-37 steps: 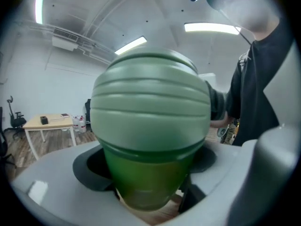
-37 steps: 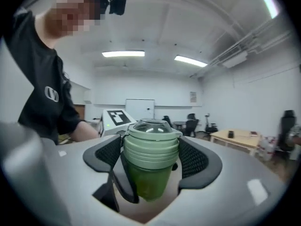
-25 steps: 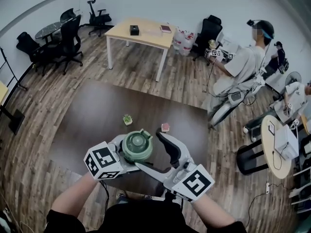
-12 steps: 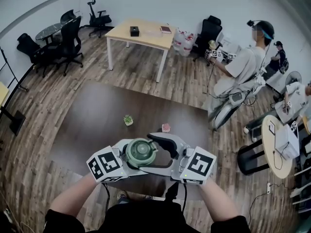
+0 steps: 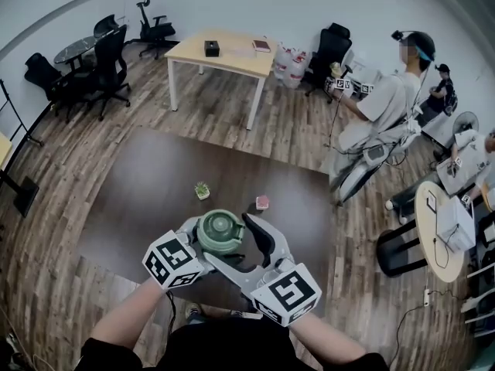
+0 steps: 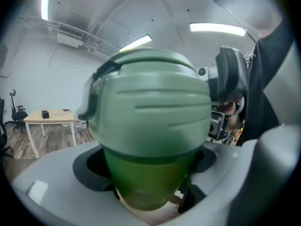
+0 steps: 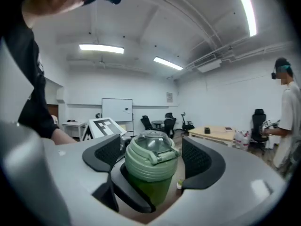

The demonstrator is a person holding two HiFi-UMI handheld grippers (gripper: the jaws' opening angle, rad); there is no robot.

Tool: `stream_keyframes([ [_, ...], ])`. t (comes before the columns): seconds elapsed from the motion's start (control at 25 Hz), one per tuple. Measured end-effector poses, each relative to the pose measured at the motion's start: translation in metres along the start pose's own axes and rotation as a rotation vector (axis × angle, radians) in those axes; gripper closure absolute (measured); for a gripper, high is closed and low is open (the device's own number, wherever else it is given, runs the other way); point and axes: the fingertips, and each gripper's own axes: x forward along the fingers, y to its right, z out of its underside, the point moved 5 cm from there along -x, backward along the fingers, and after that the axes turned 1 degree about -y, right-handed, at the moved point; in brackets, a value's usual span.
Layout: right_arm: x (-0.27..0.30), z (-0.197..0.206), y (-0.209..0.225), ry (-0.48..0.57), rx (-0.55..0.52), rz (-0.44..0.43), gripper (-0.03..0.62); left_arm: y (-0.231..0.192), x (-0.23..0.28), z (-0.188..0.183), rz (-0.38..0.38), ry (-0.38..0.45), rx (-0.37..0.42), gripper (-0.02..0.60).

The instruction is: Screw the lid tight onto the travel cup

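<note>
A green travel cup with its ribbed lid on top is held up over the near edge of the dark table. My left gripper comes in from the near left and is shut on the cup's green body, just under the lid. My right gripper reaches in from the near right. Its two dark pads sit against opposite sides of the lid, shut on it. The clear dome and flip latch on top of the lid face up. Most of the cup's body is hidden in the head view.
On the dark brown table beyond the cup stand a tiny potted plant and a small pink object. A wooden table and office chairs stand farther back. A seated person with grippers is at the right.
My right gripper swung round the lid, first up to the cup's right side, then back down to the near right. The left gripper and cup barely moved.
</note>
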Motion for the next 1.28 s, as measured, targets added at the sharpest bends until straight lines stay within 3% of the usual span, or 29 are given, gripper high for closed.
stream_keyframes([
  [0.16, -0.014, -0.011, 0.014, 0.041, -0.115, -0.236, 0.191, 0.005, -0.007, -0.001, 0.092, 0.013, 0.034, 0.167],
  [0.32, -0.014, 0.003, 0.009, -0.034, -0.161, -0.577, 0.191, 0.023, -0.009, 0.000, 0.242, 0.000, 0.076, 0.167],
  [0.44, -0.012, 0.008, 0.007, -0.034, -0.178, -0.678, 0.196, 0.033, -0.006, 0.001, 0.263, -0.042, 0.134, 0.167],
  [0.56, -0.006, 0.007, 0.013, 0.012, -0.132, -0.605, 0.205, 0.024, -0.005, -0.002, 0.183, -0.027, 0.116, 0.167],
  [0.68, 0.000, 0.014, 0.012, 0.044, -0.091, -0.418, 0.210, 0.011, -0.003, 0.003, 0.079, -0.003, 0.080, 0.167],
  [0.84, 0.008, 0.023, 0.005, 0.012, 0.000, -0.130, 0.214, 0.001, 0.001, 0.013, -0.027, 0.007, 0.013, 0.167],
  [0.96, 0.010, 0.029, 0.003, -0.005, 0.024, 0.006, 0.214, -0.002, 0.006, 0.016, -0.065, 0.003, -0.006, 0.167],
  [1.08, 0.008, 0.028, 0.006, 0.015, 0.026, -0.046, 0.210, -0.002, 0.008, 0.015, -0.017, 0.019, -0.032, 0.167],
  [1.2, -0.001, 0.022, 0.008, 0.042, 0.012, -0.269, 0.210, 0.005, 0.000, 0.008, 0.115, 0.057, -0.041, 0.167],
  [1.28, -0.010, 0.018, 0.010, 0.052, -0.032, -0.430, 0.210, 0.013, -0.007, 0.004, 0.202, 0.061, -0.009, 0.167],
])
